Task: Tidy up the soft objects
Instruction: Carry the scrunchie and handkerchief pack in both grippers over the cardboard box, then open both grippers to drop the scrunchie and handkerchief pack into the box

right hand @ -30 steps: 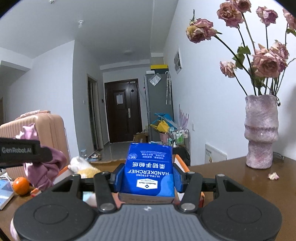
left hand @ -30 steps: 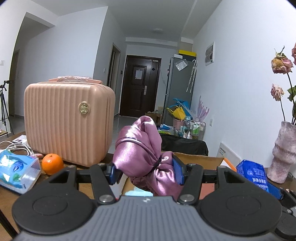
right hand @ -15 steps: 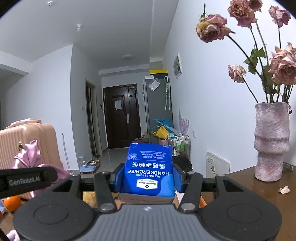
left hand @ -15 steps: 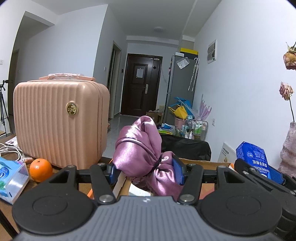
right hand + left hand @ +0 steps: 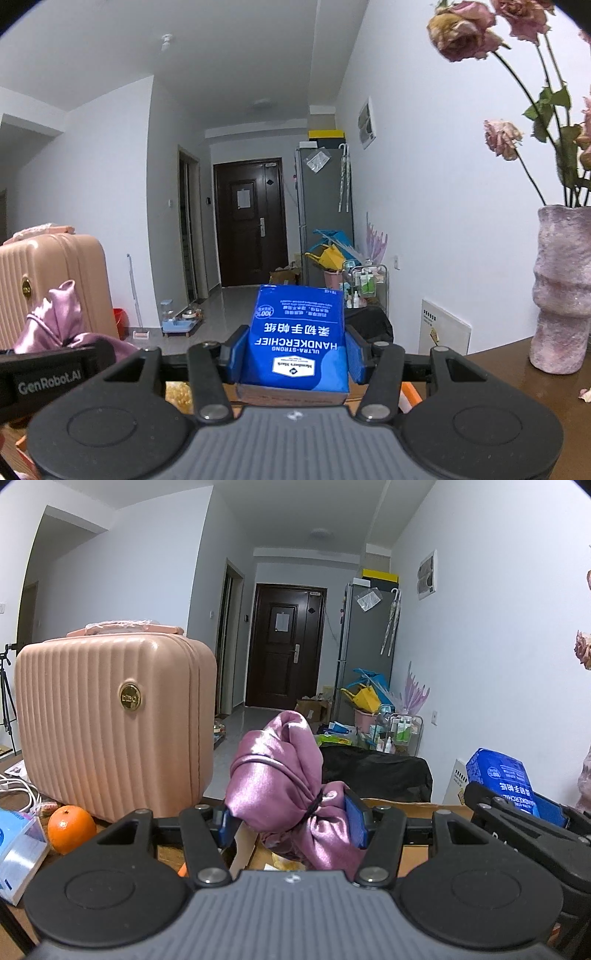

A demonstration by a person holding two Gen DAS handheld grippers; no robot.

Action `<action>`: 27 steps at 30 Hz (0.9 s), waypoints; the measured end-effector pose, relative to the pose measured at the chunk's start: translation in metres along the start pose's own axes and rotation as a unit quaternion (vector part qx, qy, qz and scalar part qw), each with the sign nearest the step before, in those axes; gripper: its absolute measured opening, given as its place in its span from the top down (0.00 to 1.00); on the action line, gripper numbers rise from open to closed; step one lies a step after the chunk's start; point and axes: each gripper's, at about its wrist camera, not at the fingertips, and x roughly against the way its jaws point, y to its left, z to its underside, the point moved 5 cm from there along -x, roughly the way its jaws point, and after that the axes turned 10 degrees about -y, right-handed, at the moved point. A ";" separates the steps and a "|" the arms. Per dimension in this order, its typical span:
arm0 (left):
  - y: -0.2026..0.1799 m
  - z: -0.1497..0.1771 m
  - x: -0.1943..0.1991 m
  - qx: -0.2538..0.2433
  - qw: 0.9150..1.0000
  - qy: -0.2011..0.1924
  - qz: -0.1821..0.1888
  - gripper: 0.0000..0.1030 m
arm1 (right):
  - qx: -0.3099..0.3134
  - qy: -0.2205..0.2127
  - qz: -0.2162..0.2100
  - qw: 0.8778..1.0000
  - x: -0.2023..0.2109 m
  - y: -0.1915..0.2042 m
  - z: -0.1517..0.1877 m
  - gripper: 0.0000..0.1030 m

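My right gripper (image 5: 293, 349) clamps a blue tissue pack (image 5: 297, 339) reading "ULTRA-STRONG HANDKERCHIEF"; my left gripper (image 5: 291, 819) pinches a purple satin pouch (image 5: 284, 779).

Left tool (image 5: 291, 821) clamped; right tool (image 5: 295, 352) clamped, raised.

Ribbed pink hard-shell suitcase (image 5: 110, 727) with round gold badge, upright on the brown wooden tabletop (image 5: 509, 373), at 9 o'clock in left view. Round orange fruit (image 5: 71, 828) just beside its base, at 8 o'clock. Textured mauve ceramic vase (image 5: 563, 291) holding dried pink roses (image 5: 461, 31), 3 o'clock in right view. Dark wooden door (image 5: 282, 648) at 12 o'clock down the hallway; tall grey fridge (image 5: 364, 653) to its right.
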 end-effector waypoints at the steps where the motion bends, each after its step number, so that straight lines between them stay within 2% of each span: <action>1: -0.001 0.000 -0.001 -0.001 1.000 0.001 0.000 0.44 | 0.002 0.001 -0.002 1.000 -0.002 0.001 0.000 0.50; 9: -0.001 0.003 -0.006 -0.003 1.000 0.009 -0.003 0.44 | 0.013 0.011 -0.010 1.000 -0.012 0.004 0.004 0.50; 12: -0.001 0.001 -0.007 -0.005 1.000 0.009 -0.003 0.37 | 0.011 0.015 -0.010 1.000 -0.013 0.002 0.003 0.48; 13: 0.000 0.001 -0.008 -0.004 1.000 0.011 -0.003 0.32 | 0.011 0.015 -0.006 1.000 -0.014 0.001 0.001 0.48; 14: 0.000 0.000 -0.008 -0.002 1.000 0.011 -0.004 0.30 | 0.012 0.016 -0.004 1.000 -0.016 0.000 -0.001 0.45; 15: 0.001 0.000 -0.008 -0.002 1.000 0.010 -0.005 0.29 | 0.010 0.019 -0.001 1.000 -0.016 -0.002 -0.001 0.39; 17: 0.002 0.000 -0.008 -0.004 1.000 0.009 -0.012 0.18 | 0.004 0.018 0.003 1.000 -0.016 -0.004 -0.002 0.30; 19: 0.004 0.000 -0.009 -0.003 1.000 0.009 -0.022 0.12 | -0.001 0.020 0.009 1.000 -0.016 -0.007 -0.002 0.19; 22: 0.009 0.000 -0.010 0.001 0.999 0.009 -0.038 0.00 | -0.012 0.020 0.018 1.000 -0.016 -0.011 -0.003 0.08; 24: 0.012 0.001 -0.010 0.004 0.999 0.009 -0.051 0.00 | -0.018 0.020 0.024 0.999 -0.016 -0.014 -0.003 0.00; 27: 0.016 0.002 -0.012 0.010 0.998 0.014 -0.054 0.00 | -0.023 0.022 0.031 0.999 -0.017 -0.018 -0.001 0.00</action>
